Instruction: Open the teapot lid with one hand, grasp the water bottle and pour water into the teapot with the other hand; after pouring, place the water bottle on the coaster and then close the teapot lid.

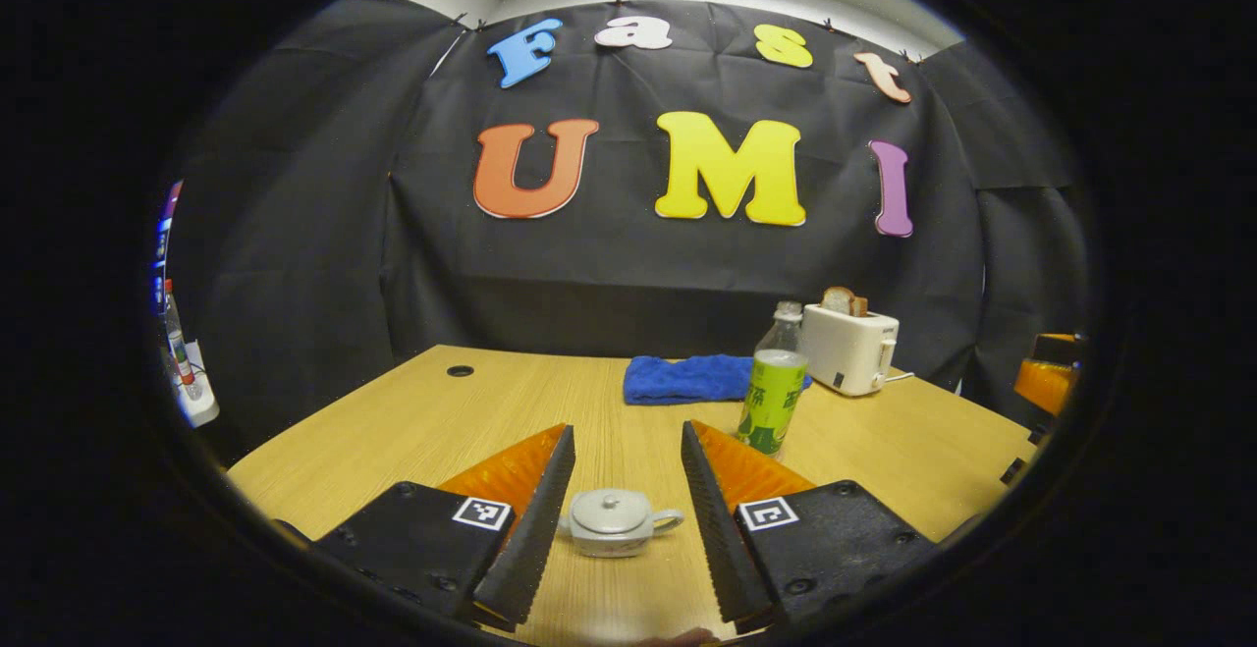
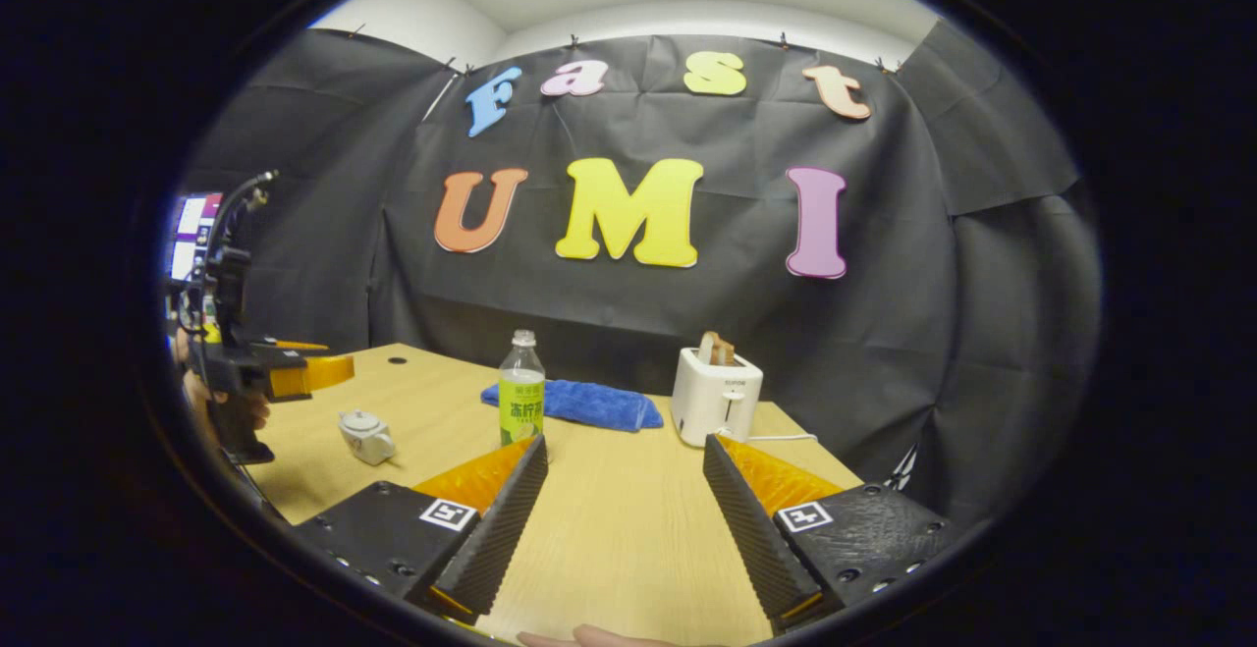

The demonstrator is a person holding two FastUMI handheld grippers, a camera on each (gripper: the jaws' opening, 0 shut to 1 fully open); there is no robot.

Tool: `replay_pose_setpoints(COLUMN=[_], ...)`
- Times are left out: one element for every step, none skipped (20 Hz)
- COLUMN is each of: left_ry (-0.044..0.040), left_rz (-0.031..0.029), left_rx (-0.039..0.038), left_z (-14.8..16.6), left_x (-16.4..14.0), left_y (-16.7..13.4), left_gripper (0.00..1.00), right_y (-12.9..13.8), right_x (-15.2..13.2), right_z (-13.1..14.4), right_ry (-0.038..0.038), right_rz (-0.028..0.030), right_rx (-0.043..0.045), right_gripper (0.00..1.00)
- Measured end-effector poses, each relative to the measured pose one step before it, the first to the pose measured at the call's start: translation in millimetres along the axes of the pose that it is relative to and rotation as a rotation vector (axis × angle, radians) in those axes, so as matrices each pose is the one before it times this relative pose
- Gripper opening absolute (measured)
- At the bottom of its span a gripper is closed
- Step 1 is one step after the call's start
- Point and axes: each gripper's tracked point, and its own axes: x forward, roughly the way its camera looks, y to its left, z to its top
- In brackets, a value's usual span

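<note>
The left gripper (image 1: 619, 500) hangs wide open and empty, framing the small grey teapot (image 1: 614, 521) with its lid (image 1: 609, 507) on, seemingly lined up to lift that lid. The right gripper (image 2: 624, 514) is equally spread and holds nothing, the water bottle (image 2: 521, 392) standing just beyond its left finger. Behind lie a blue towel (image 2: 574, 404) and a white toaster (image 2: 715, 394) on the counter (image 2: 619, 529), neither blocking; I cannot make out a coaster.
</note>
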Motion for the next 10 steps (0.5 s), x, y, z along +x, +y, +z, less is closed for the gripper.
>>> replay_pose_setpoints(left_ry=[-0.01371,-0.00882,-0.00220,-0.01025,-0.01052,-0.01099,-0.01157,0.00390,0.00704,-0.00390], left_rz=[-0.01245,0.00185,0.01358,0.02884,0.02998,0.01690,0.00583,-0.01387,-0.02464,-0.02284], left_rx=[-0.00422,0.00329,0.02120,0.03102,0.02893,0.02203,0.01886,0.00778,0.00083,-0.00554], left_z=[8.44,7.43,4.65,5.18,4.57,3.24,3.27,-0.12,-1.91,1.17], left_x=[-9.96,-8.84,-10.04,-8.97,-7.57,-8.21,-7.12,-8.00,-8.02,-5.47], left_y=[-7.19,-5.68,0.01,1.60,1.00,-0.65,-2.07,-5.36,-8.86,-6.24], left_gripper=[0.72,0.75,0.78,0.87,0.93,0.99,0.99,0.99,0.98,0.99], right_y=[0.39,2.49,3.90,0.72,0.20,1.24,2.45,3.17,2.14,-0.37], right_x=[-0.68,-1.73,-2.61,-2.39,-2.92,-3.68,-4.04,-3.94,-5.32,-5.14], right_z=[0.46,1.38,5.18,2.76,1.76,-0.72,-0.54,-0.37,1.37,0.27], right_ry=[0.00288,-0.00483,-0.01361,-0.00894,-0.00706,-0.00056,0.00641,0.00452,0.00109,-0.00016], right_rz=[-0.00439,0.00430,0.01026,-0.00139,-0.00510,-0.00453,-0.00102,-0.00443,-0.00698,-0.01093], right_rx=[0.00490,0.00735,0.00715,0.00144,-0.00367,-0.00703,-0.00720,-0.00184,-0.00088,-0.00938], right_gripper=[0.97,0.95,0.95,0.95,0.95,0.95,0.95,0.95,0.95,0.97])
